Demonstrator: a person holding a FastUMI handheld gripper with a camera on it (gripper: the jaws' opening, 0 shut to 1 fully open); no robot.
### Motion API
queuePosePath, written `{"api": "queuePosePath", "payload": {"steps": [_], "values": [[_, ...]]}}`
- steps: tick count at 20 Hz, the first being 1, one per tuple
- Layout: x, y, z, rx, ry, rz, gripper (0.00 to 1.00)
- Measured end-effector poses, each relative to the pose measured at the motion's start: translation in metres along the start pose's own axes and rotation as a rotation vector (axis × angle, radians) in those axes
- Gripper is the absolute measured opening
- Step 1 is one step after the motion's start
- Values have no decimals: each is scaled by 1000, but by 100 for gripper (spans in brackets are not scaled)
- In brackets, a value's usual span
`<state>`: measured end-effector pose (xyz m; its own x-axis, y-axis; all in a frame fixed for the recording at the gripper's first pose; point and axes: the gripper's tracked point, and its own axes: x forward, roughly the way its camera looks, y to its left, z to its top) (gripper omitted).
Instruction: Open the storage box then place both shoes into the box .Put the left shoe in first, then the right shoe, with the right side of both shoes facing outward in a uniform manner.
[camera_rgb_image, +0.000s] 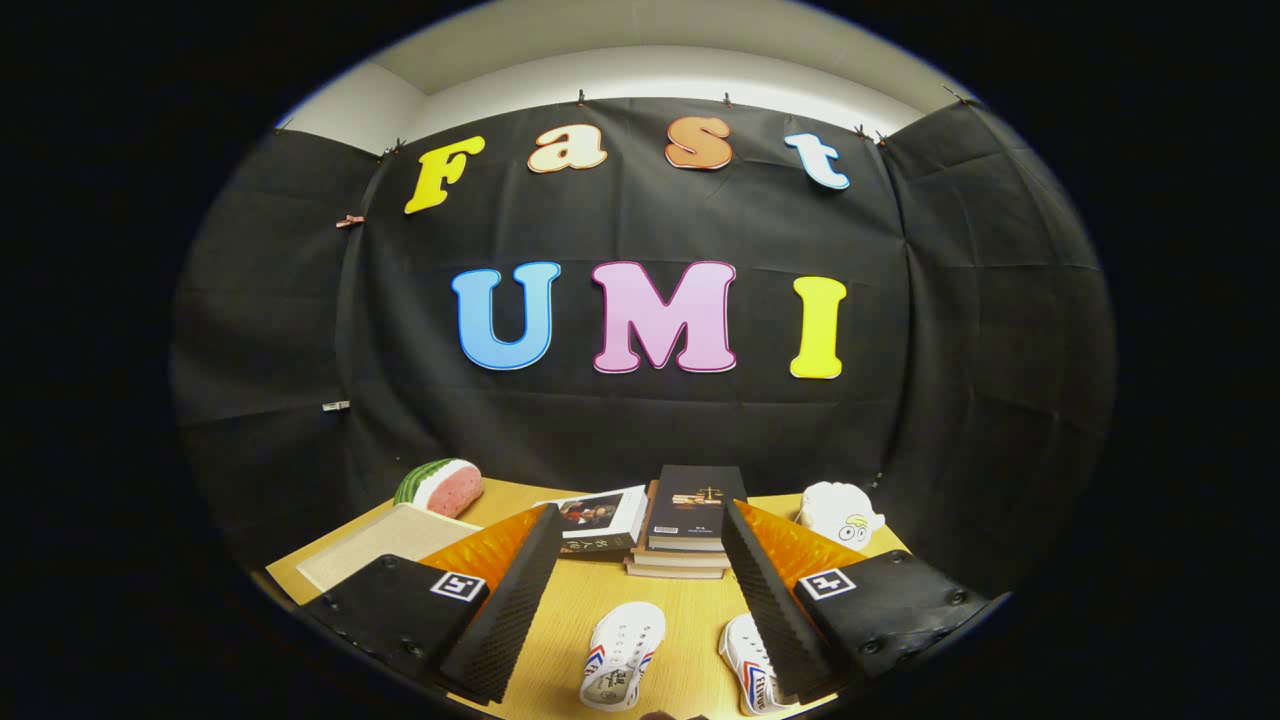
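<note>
Hovering your claw (635, 590), fingers spread and empty, above two white sneakers (622, 655).
Find the storage box first; opening it precedes lifting either shoe near the book stack (690, 525).

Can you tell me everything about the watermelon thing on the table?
The watermelon slice looks like a soft toy or cushion: striped green rind, white band, pink flesh with dark seeds. It lies on its side at the table's far corner by the black cloth wall, touching a pale flat mat, beyond the open hand-held gripper.
</note>
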<state>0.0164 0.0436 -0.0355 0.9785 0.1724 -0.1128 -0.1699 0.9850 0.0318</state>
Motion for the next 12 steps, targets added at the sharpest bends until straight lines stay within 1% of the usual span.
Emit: {"api": "queuePosePath", "payload": {"steps": [2,5,7,12], "values": [[3,7,0,-3,3,17,97],[10,29,-8,15,34,83,97],[13,46,-17,67,83,146,97],[19,79,-43,177,214,243,98]]}}
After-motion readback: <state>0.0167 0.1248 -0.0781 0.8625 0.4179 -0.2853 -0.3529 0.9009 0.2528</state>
